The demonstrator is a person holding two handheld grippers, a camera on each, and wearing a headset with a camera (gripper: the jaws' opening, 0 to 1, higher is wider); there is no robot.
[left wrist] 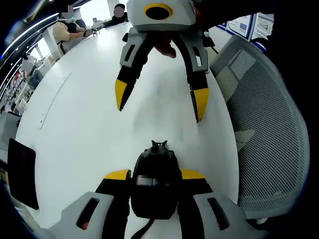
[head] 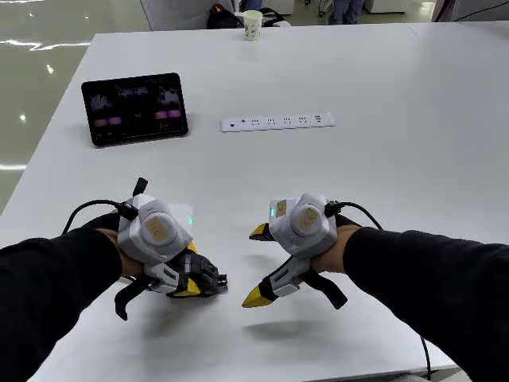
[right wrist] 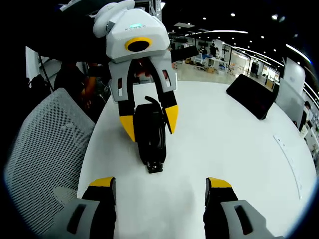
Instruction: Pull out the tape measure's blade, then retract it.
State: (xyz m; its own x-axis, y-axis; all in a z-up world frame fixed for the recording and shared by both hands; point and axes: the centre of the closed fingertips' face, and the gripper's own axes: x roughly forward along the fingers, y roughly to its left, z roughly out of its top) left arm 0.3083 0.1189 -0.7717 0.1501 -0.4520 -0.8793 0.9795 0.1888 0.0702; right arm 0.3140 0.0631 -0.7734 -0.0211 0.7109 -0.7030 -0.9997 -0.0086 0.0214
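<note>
A black tape measure (left wrist: 155, 181) sits clamped between my left gripper's (left wrist: 154, 174) yellow-tipped jaws, its blade hook pointing away toward the other gripper. In the head view the tape measure (head: 205, 275) rests low on the white table (head: 334, 175) with the left gripper (head: 191, 280) shut on it. My right gripper (head: 258, 264) faces it from the right, jaws spread wide and holding nothing. From the right gripper view, the tape measure (right wrist: 149, 129) stands between the left gripper's fingers, and the right gripper (right wrist: 159, 186) is open a short way in front of the hook.
A dark tablet (head: 134, 107) lies at the back left of the table and a white power strip (head: 277, 122) at the back middle. A paper cup (head: 252, 24) stands at the far edge. A grey mesh chair (left wrist: 264, 129) is beside the table.
</note>
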